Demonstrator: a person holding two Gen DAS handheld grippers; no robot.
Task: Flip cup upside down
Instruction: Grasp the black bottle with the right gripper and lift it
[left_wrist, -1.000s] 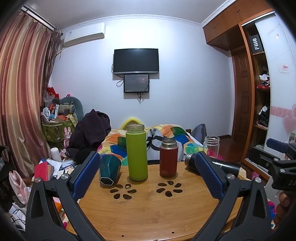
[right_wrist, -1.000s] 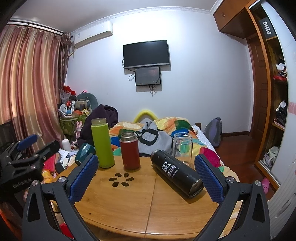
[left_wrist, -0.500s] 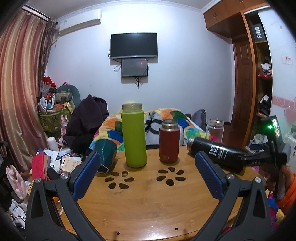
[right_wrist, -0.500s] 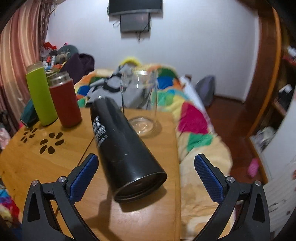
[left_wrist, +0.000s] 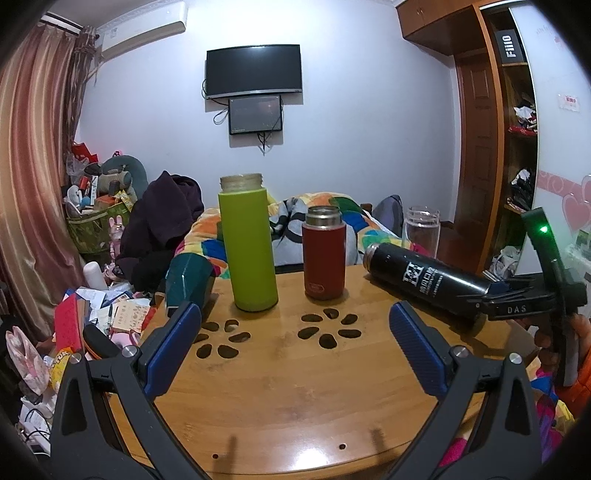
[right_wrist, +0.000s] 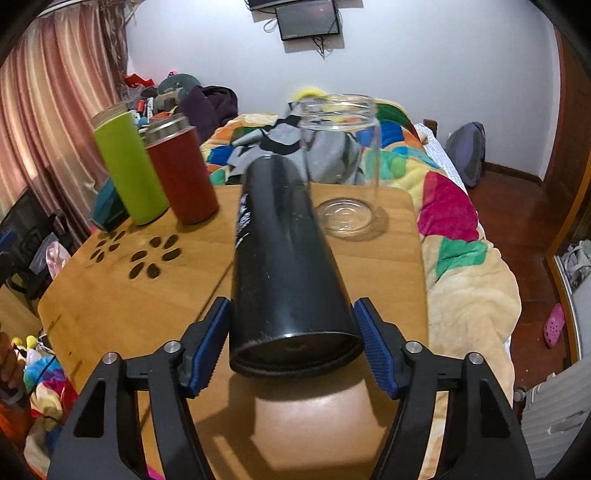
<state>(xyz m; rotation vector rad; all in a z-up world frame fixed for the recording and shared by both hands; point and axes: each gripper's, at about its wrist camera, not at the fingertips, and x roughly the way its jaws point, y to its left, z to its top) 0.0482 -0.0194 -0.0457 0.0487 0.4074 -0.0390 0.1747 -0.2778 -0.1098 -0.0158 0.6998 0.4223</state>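
The black cup (right_wrist: 284, 266) lay on its side on the wooden table (right_wrist: 122, 295), its base end set between the blue pads (right_wrist: 212, 349) of the right gripper (right_wrist: 291, 350). The pads stood close on either side of the base; whether they pressed it could not be told. From the left wrist view the same cup (left_wrist: 424, 277) lay at the table's right, with the right gripper (left_wrist: 517, 295) at its base end. The left gripper (left_wrist: 295, 350) hung released over the near table, its fingers wide apart and holding nothing.

White lettering on the cup was too small to read. The right gripper's body bore "DAS", and a dark box (left_wrist: 508, 37) on the cupboard read "FIIIO".

Half a second earlier the right gripper's fingers were spread wide and short of the cup; they had since narrowed around its base. The green bottle (left_wrist: 249, 243), red flask (left_wrist: 324, 254) and glass jar (right_wrist: 341, 162) stood unmoved.
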